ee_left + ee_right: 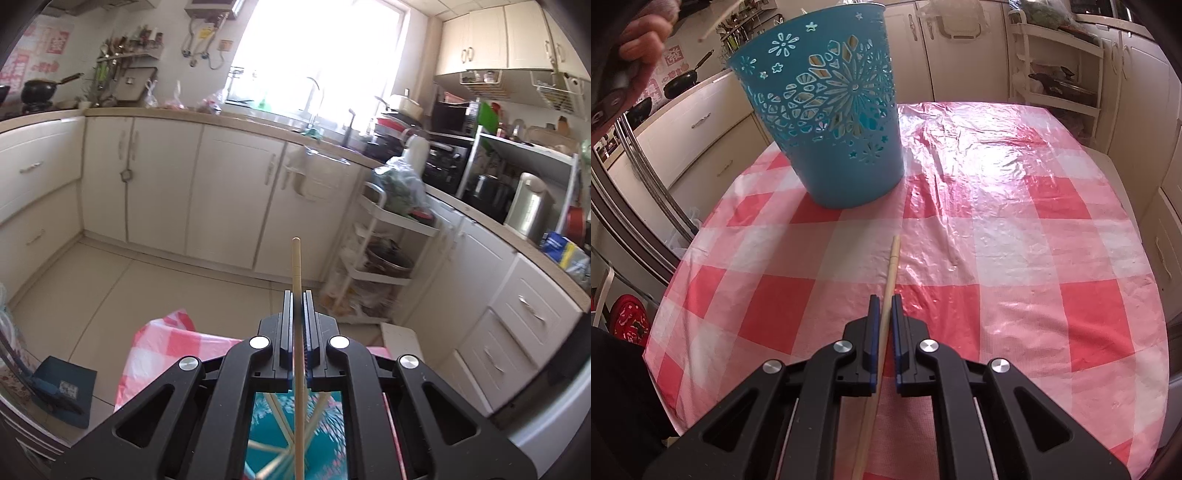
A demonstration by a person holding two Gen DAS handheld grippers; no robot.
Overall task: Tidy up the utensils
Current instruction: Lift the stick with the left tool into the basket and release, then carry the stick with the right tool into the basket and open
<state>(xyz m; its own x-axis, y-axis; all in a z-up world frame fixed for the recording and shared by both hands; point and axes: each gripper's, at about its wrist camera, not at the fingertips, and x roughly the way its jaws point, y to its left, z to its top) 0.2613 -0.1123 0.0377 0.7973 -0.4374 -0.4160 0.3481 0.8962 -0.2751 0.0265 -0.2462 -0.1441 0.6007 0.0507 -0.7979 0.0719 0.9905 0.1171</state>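
Observation:
My left gripper point(298, 295) is shut on a wooden chopstick point(296, 266) that points forward past the fingertips, held high above the teal cut-out basket point(266, 435). Several chopsticks point(280, 424) lie inside the basket below it. My right gripper point(885, 301) is shut on another wooden chopstick point(892, 266), held low over the red-and-white checked tablecloth point(997, 229). The teal basket point(831, 110) stands upright at the table's far left in the right wrist view. The left hand point(635, 44) and its chopstick tip point(720, 18) show at the top left.
White kitchen cabinets point(166, 177) and a counter with a sink run around the room. A white tiered trolley point(384, 258) with pots stands beyond the table. A fridge edge point(635, 166) is at the table's left. A dark scale point(62, 387) lies on the floor.

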